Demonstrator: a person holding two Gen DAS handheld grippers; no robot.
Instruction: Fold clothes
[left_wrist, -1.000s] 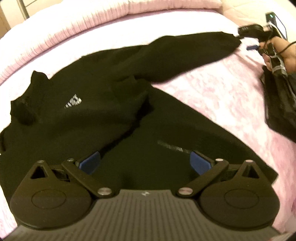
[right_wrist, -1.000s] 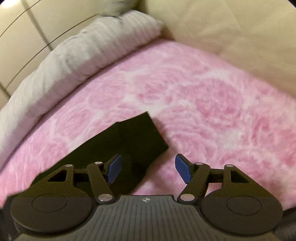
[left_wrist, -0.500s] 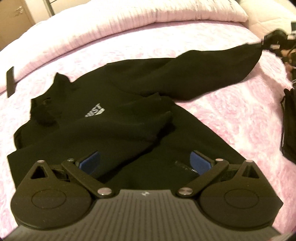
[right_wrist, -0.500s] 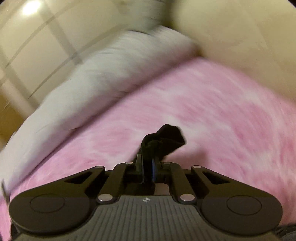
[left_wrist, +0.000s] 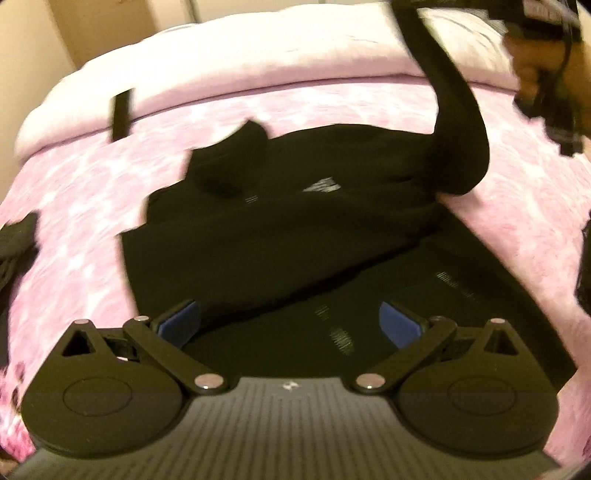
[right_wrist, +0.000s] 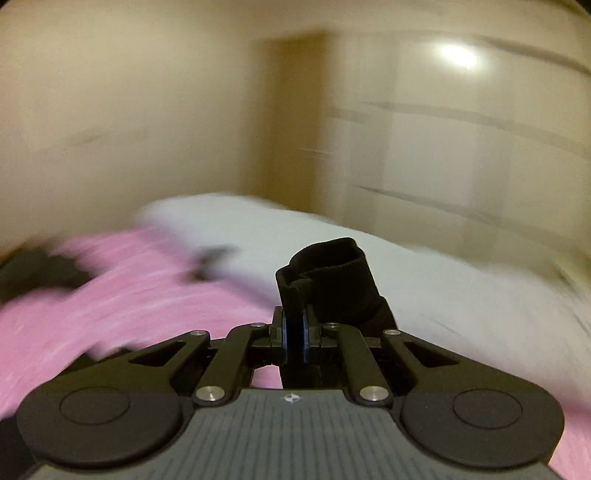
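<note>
the left claw (left_wrist: 290, 321) is hovering released, blue pads apart, over the black sweatshirt (left_wrist: 295, 236), which is lying spread on the pink bed (left_wrist: 81, 206). the right claw (right_wrist: 294, 334) is clenching the sleeve cuff (right_wrist: 328, 273), holding the sleeve (left_wrist: 454, 110) raised above the bed.

A bed (left_wrist: 524, 192) fills the lower part of both views, covered by a mottled pink blanket (left_wrist: 85, 206). Along its far edge lies a pale, ribbed quilt (left_wrist: 258, 62); in the right wrist view it looks whitish and blurred. Behind the bed stands a cream wall (right_wrist: 129, 110). A darker tan door (right_wrist: 291, 118) sits in the corner. Beside it, pale panels with dark horizontal lines (right_wrist: 461, 147) carry a bright glare of light (right_wrist: 456, 55). The lighting is warm and yellowish.
</note>
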